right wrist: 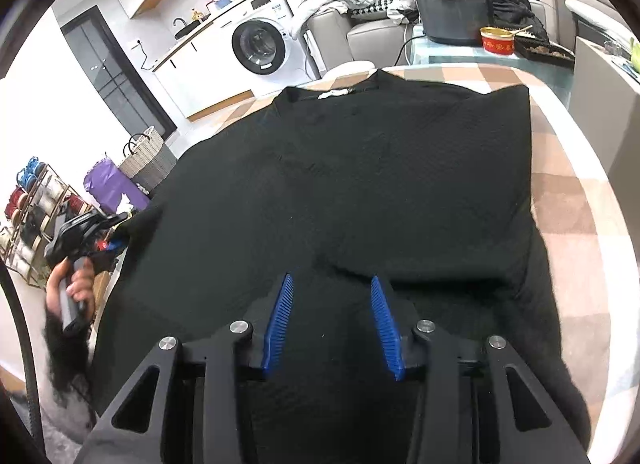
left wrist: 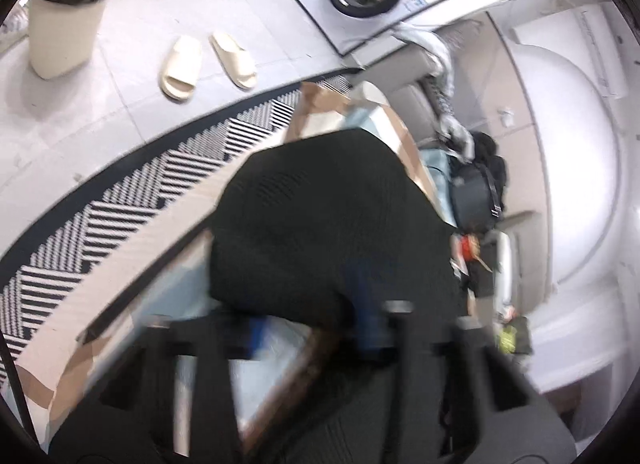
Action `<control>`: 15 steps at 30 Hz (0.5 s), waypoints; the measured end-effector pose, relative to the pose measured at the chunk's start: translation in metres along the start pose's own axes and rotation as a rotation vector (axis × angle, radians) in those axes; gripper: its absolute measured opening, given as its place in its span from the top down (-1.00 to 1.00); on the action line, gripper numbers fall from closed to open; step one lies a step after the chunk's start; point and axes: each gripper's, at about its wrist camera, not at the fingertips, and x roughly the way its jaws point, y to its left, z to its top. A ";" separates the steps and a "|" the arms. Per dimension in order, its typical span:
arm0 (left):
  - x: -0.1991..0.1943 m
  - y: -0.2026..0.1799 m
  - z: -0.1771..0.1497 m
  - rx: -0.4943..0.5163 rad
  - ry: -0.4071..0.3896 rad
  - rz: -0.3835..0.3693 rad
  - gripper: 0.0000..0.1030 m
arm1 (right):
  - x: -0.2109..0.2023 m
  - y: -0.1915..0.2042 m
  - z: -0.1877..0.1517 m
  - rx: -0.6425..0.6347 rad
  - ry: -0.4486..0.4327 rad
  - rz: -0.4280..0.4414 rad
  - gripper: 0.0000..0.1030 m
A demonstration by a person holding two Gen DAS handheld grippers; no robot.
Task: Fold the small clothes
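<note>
While the right claw point(right wrist: 331, 320) hovers spread over the black top's point(right wrist: 360, 184) near hem, flat on the bench point(right wrist: 568, 192) — left claw point(right wrist: 110, 242) pinches its sleeve.

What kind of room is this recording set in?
Likely a lived-in home, an open living and laundry area: a front-loading washing machine, a grey sofa with clothes on it, and slippers on the tiled floor.

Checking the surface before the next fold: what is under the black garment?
The black garment lies on a checked tablecloth in peach, white and pale blue, which shows around its edges. Whatever lies beneath its middle is covered.
</note>
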 end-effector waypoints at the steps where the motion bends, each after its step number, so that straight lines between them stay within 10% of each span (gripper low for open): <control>1: 0.003 -0.004 0.002 0.020 -0.016 0.019 0.92 | 0.000 0.001 -0.001 0.000 0.001 -0.004 0.19; 9: -0.014 -0.138 -0.029 0.559 -0.226 0.053 0.96 | -0.005 0.001 -0.009 -0.009 -0.001 -0.013 0.19; 15: 0.056 -0.227 -0.129 1.007 0.120 -0.017 0.79 | -0.011 -0.005 -0.011 0.010 -0.010 -0.025 0.18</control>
